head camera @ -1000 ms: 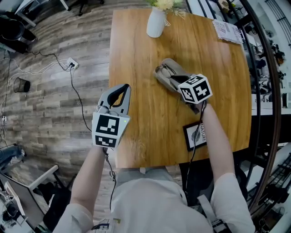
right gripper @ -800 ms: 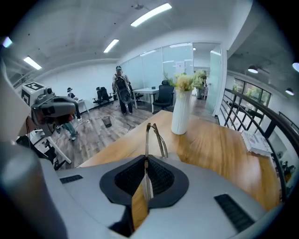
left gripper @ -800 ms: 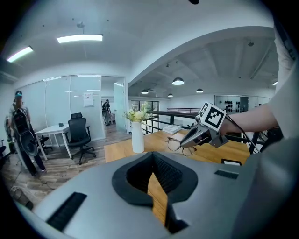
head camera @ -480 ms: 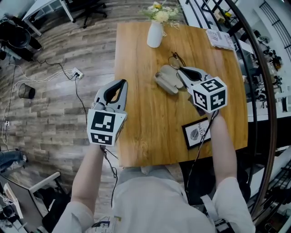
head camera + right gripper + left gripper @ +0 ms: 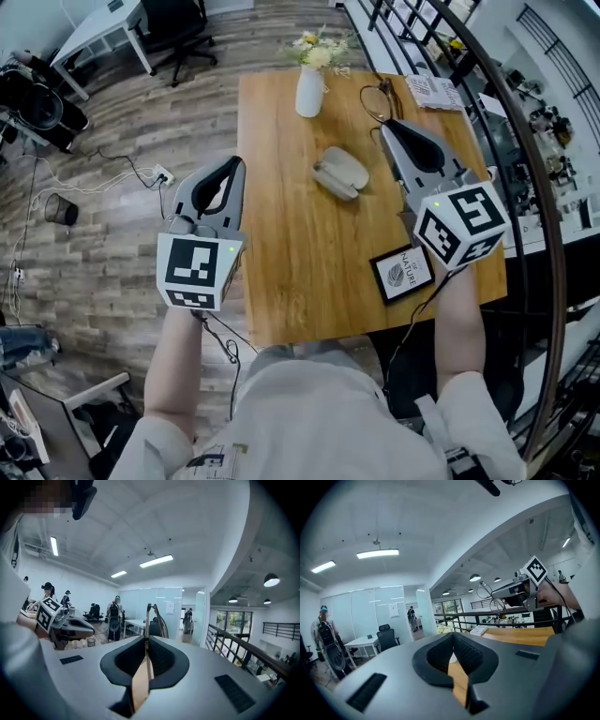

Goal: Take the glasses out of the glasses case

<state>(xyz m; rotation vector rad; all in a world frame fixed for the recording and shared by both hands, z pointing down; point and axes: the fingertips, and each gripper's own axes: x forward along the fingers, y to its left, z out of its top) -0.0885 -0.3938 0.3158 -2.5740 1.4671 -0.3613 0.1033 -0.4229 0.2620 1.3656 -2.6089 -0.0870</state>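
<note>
Above the wooden table (image 5: 300, 253), right gripper's (image 5: 386, 126) jaws clamp wiry glasses (image 5: 374, 100); left gripper's (image 5: 234, 162) together.

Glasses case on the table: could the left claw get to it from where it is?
Probably yes. The left claw hangs empty left of the table, and only bare wood lies between it and the glasses case. The right claw, holding the glasses, is beyond it.

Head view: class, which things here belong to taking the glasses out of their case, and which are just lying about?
Job in hand: glasses, held in the right gripper; glasses case on the table.
Lying about: vase of flowers; papers; framed card.
</note>
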